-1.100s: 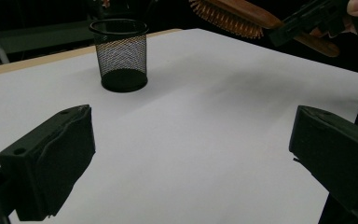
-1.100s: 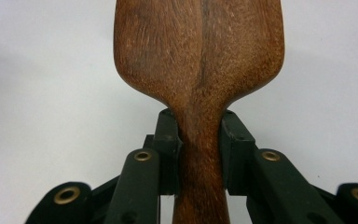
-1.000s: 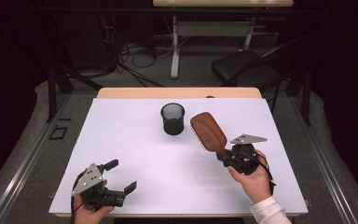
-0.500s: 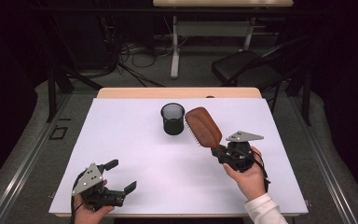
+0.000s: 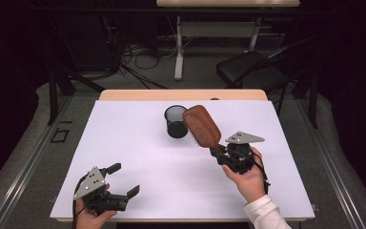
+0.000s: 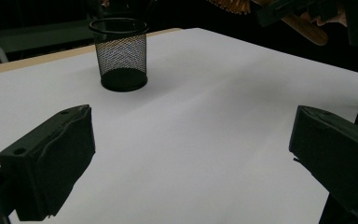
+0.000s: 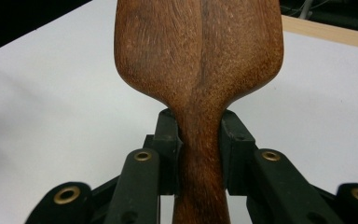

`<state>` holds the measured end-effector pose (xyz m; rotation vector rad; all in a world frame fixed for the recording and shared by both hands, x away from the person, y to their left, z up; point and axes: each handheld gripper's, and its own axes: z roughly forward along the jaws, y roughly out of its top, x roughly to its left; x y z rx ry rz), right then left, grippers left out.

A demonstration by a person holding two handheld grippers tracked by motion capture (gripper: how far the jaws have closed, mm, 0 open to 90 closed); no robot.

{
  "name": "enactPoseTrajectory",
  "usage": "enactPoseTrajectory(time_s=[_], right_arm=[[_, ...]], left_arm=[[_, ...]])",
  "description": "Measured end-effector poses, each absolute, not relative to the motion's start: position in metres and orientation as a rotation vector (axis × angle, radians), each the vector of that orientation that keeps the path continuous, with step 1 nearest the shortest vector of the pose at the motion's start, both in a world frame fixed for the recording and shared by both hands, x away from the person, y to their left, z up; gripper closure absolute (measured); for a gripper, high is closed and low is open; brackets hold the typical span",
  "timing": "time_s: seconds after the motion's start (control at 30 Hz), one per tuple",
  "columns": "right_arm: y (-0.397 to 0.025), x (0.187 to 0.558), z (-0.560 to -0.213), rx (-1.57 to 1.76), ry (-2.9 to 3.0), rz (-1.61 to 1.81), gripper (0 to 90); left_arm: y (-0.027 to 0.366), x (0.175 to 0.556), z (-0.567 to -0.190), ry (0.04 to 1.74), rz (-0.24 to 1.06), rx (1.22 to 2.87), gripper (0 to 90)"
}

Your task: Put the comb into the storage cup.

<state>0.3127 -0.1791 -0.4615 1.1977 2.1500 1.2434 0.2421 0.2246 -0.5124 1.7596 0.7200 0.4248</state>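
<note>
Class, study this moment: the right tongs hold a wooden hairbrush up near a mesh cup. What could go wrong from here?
1. The right tongs pinch the hairbrush only at its narrow handle, with the wide head far out; it may pivot or slip.
2. The brush head hangs close beside the mesh cup, which looks light and stands free; a bump could tip it.
3. The left tongs rest open, far from the cup, so they probably cannot steady it in time.

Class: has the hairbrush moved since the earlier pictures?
Yes. The hairbrush, clamped in the right gripper, has swung left toward the mesh cup, now overlapping it in the high view.
</note>
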Motion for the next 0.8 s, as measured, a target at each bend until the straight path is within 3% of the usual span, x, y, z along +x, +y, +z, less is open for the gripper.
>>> enactPoseTrajectory(time_s=[0.8], right_arm=[[-0.161,0.326,-0.459,1.045,2.119,1.306,71.5]], left_arm=[[0.225,0.244,-0.514,0.73,0.424,1.758,0.3]])
